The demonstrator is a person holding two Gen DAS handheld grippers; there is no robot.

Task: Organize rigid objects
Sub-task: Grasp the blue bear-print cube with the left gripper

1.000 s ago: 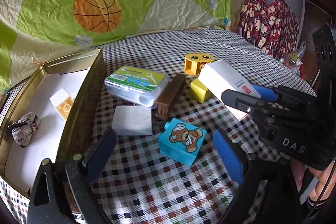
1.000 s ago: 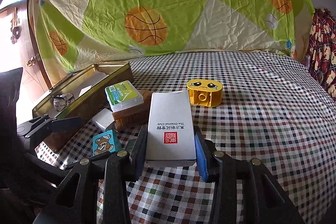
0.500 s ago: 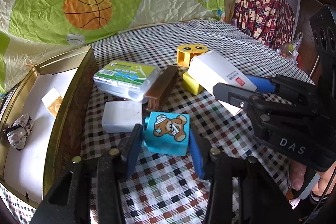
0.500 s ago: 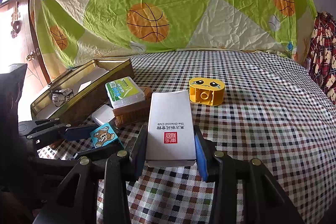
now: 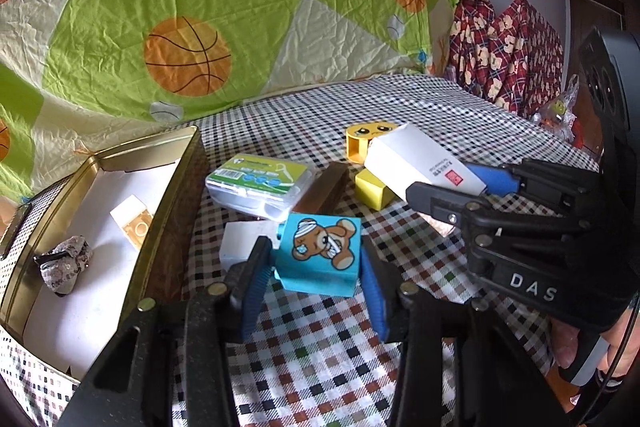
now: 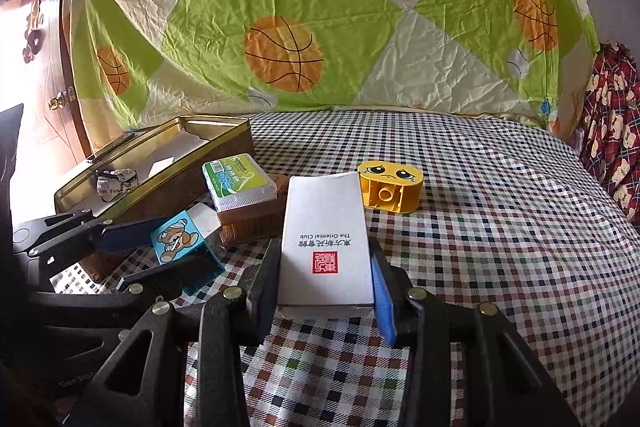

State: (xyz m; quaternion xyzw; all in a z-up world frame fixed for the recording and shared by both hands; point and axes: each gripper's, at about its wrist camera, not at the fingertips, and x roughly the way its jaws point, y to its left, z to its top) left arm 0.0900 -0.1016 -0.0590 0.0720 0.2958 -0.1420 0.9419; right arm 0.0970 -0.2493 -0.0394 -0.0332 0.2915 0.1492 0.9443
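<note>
My left gripper (image 5: 316, 263) is shut on a blue bear block (image 5: 320, 254), tilted just above the checked cloth; the block (image 6: 176, 237) and left gripper (image 6: 160, 247) also show in the right wrist view. My right gripper (image 6: 325, 259) is shut on a white box (image 6: 325, 241) with a red seal, held off the table; in the left wrist view the box (image 5: 416, 163) juts from the right gripper (image 5: 460, 183). An open gold tin (image 5: 172, 187) stands at left, holding a small white-and-tan block (image 5: 132, 217) and a crumpled wrapper (image 5: 64, 265).
On the cloth lie a green-lidded clear case (image 5: 258, 183), a brown bar (image 5: 324, 187), a white slab (image 5: 240, 239), a yellow cube (image 5: 374, 189) and a yellow sad-face block (image 6: 390, 187). A basketball-print quilt (image 6: 320, 27) rises behind. A hand (image 5: 580, 339) holds the right gripper.
My left gripper went from wide open behind the blue bear block to shut on it, and the block has lifted and tilted. The right gripper kept its hold on the white box.
</note>
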